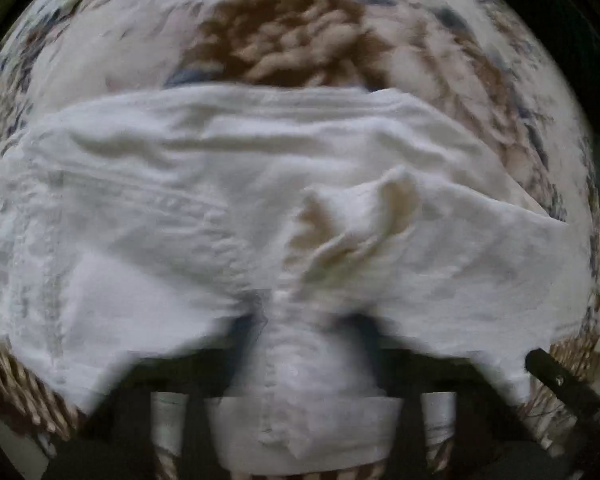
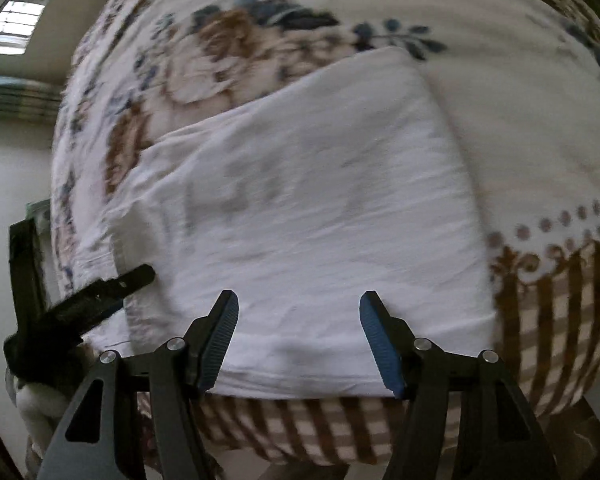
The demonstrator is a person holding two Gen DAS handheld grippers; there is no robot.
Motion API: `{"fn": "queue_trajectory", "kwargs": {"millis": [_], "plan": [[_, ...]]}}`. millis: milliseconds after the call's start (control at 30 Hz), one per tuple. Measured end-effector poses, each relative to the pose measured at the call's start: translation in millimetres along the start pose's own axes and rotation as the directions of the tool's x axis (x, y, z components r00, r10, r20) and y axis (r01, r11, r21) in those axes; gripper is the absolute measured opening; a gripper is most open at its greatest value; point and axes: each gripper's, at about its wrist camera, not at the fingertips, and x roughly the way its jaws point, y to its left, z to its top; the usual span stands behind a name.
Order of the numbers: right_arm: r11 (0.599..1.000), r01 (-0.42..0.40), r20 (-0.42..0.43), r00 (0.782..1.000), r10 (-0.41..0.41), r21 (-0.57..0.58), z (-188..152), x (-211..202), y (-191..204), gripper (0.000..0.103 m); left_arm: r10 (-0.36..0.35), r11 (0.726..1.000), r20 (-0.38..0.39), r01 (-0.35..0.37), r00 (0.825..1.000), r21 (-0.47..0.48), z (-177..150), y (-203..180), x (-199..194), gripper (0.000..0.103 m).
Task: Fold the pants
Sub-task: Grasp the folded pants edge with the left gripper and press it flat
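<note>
The white pants [image 1: 204, 208] lie folded on a floral bedspread [image 1: 292, 40]. My left gripper [image 1: 306, 324] is shut on a bunched edge of the pants, which drapes over and hides its fingers. In the right wrist view the pants [image 2: 300, 208] lie as a flat white rectangle. My right gripper [image 2: 298, 312] is open, its blue-padded fingers [image 2: 380, 340] just above the pants' near edge, holding nothing. The left gripper [image 2: 100, 296] shows at the left edge of the pants.
The bedspread [image 2: 520, 100] has brown and blue flowers and a brown checked border [image 2: 560, 300] hanging over the near edge. A window [image 2: 16, 28] and wall are at far left. A dark frame [image 2: 24, 272] stands by the bed's left side.
</note>
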Motion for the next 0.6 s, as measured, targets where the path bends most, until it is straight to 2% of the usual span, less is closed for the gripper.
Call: {"fn": "queue_trajectory", "kwargs": {"millis": [100, 200, 300, 367, 433, 467, 500, 533, 600], "plan": [[0.999, 0.029, -0.014, 0.999, -0.03, -0.018, 3.0, 5.5, -2.4, 0.066, -0.019, 1.0, 0.031, 0.019, 0.999, -0.019, -9.8, 5.1, -22.5, 0.011], [0.999, 0.045, -0.027, 0.999, -0.046, -0.03, 3.8, 8.6, -1.1, 0.066, -0.02, 0.999, 0.024, 0.021, 1.0, -0.038, -19.1, 10.1, -30.2, 0.011], [0.996, 0.071, -0.038, 0.997, -0.072, -0.045, 4.1, 11.8, 6.5, 0.066, -0.035, 0.996, -0.014, 0.034, 0.999, -0.084, -14.5, 19.5, -11.2, 0.014], [0.993, 0.1, -0.047, 0.994, -0.103, -0.066, 2.7, 12.0, 13.3, 0.066, -0.075, 0.99, -0.066, 0.067, 0.995, -0.12, -9.2, 26.3, 9.2, 0.018], [0.993, 0.069, -0.049, 0.996, -0.074, -0.099, 0.9, 14.0, 27.0, 0.066, -0.151, 0.971, -0.091, 0.13, 0.984, -0.202, -7.8, 38.2, 4.4, 0.021], [0.993, 0.019, -0.049, 0.999, -0.024, -0.112, -2.1, 13.2, 33.5, 0.064, -0.17, 0.959, -0.099, 0.141, 0.98, -0.244, -9.1, 43.2, -2.6, 0.025], [0.988, -0.058, -0.073, 0.996, 0.048, -0.14, -6.9, 17.2, 44.9, 0.057, -0.175, 0.952, -0.088, 0.146, 0.981, -0.268, -12.1, 47.6, -12.3, 0.026], [0.984, -0.068, -0.087, 0.995, 0.054, -0.163, -10.3, 20.6, 52.1, 0.042, -0.181, 0.949, -0.056, 0.159, 0.982, -0.273, -15.9, 48.5, -25.1, 0.026], [0.97, -0.073, -0.141, 0.989, 0.041, -0.232, -23.1, 39.6, 72.7, 0.028, -0.159, 0.961, -0.017, 0.151, 0.987, -0.233, -22.1, 40.2, -43.8, 0.032]]}}
